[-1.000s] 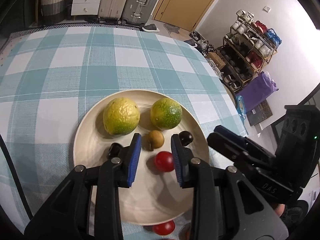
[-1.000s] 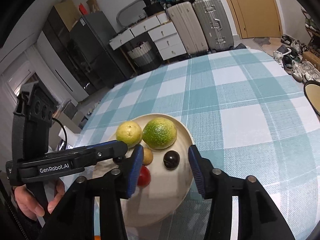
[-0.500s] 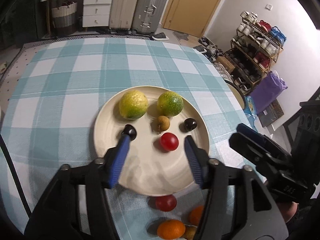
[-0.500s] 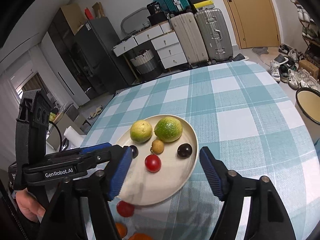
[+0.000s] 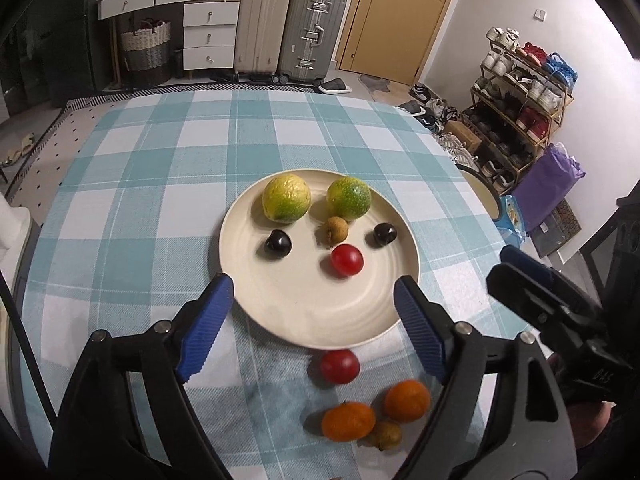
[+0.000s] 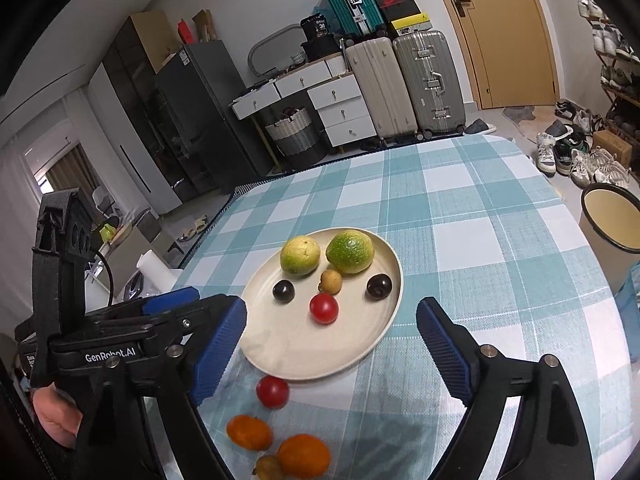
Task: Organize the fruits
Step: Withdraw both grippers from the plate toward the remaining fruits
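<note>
Where the left gripper (image 6: 192,312) crosses the right wrist view, white lettering on its black body reads "GenRobot.AI"; the right gripper (image 5: 520,268), seen from the left wrist view, carries small letters too blurred to read. The cream plate (image 5: 320,320) on the checked tablecloth (image 5: 160,168) holds two green-yellow citrus fruits (image 5: 286,197), a small brown fruit (image 5: 331,231), two dark plums (image 5: 277,243) and a red tomato (image 5: 347,260). On the cloth just off the near rim lie a second tomato (image 5: 339,366), two oranges (image 5: 349,421) and another small brown fruit (image 5: 385,435). Both grippers' jaws have just been opening; they stand wide apart, empty, above the plate's near edge.
</note>
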Action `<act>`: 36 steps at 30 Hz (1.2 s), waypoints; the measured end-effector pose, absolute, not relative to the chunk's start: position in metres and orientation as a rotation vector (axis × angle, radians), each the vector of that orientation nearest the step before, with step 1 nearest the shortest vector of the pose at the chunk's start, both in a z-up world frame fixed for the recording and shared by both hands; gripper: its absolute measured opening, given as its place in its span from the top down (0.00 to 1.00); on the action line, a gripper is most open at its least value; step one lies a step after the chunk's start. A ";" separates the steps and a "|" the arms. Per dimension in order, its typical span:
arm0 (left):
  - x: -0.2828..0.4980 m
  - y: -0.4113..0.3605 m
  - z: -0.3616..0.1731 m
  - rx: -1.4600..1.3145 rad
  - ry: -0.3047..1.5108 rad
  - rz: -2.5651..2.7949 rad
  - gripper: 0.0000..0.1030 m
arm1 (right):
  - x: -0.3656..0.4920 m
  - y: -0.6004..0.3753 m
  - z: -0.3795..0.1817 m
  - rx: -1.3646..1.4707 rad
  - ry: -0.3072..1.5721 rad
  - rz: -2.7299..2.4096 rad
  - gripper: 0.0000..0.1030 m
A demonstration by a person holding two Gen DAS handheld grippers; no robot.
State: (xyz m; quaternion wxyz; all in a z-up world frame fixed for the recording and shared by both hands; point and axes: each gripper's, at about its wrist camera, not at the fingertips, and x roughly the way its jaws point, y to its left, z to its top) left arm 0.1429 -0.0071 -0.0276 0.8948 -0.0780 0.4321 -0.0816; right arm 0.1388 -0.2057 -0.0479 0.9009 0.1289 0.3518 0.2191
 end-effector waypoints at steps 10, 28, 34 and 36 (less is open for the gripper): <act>0.115 -0.002 -0.025 -0.165 0.883 -0.157 0.18 | 0.113 -0.203 -0.040 0.240 0.703 0.462 0.09; 0.065 0.016 -0.046 -0.183 0.892 -0.116 0.01 | 0.066 -0.194 -0.057 0.211 0.738 0.485 0.06; 0.055 0.021 -0.061 -0.190 0.915 -0.094 0.01 | 0.046 -0.186 -0.072 0.170 0.763 0.513 0.06; 0.052 0.021 -0.066 -0.194 0.921 -0.091 0.01 | 0.040 -0.184 -0.078 0.161 0.774 0.515 0.06</act>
